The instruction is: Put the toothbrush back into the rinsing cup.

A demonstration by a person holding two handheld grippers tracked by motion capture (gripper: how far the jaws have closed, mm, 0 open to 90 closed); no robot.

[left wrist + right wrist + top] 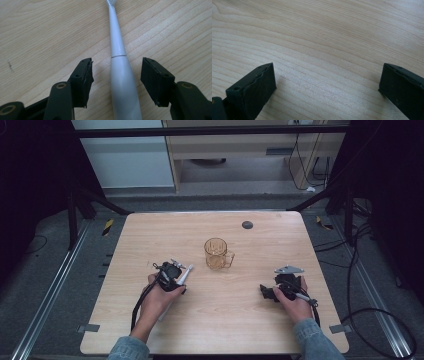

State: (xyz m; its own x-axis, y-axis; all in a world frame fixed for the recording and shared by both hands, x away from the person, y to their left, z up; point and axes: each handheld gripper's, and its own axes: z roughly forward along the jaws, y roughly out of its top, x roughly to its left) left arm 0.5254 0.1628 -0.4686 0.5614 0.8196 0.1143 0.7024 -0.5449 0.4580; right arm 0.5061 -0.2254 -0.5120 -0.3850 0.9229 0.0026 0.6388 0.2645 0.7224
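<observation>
Wood-grain table [225,320] first; amber plastic mug [218,254] sits mid-table, a bit far of my hands; white electric toothbrush [120,75] lies near-left, between my left gripper [116,80] pads, not pinched yet; looks like the grab step, so next is squeezing squarely on the handle; right gripper [328,85] rests spread wide, holding nothing.
</observation>
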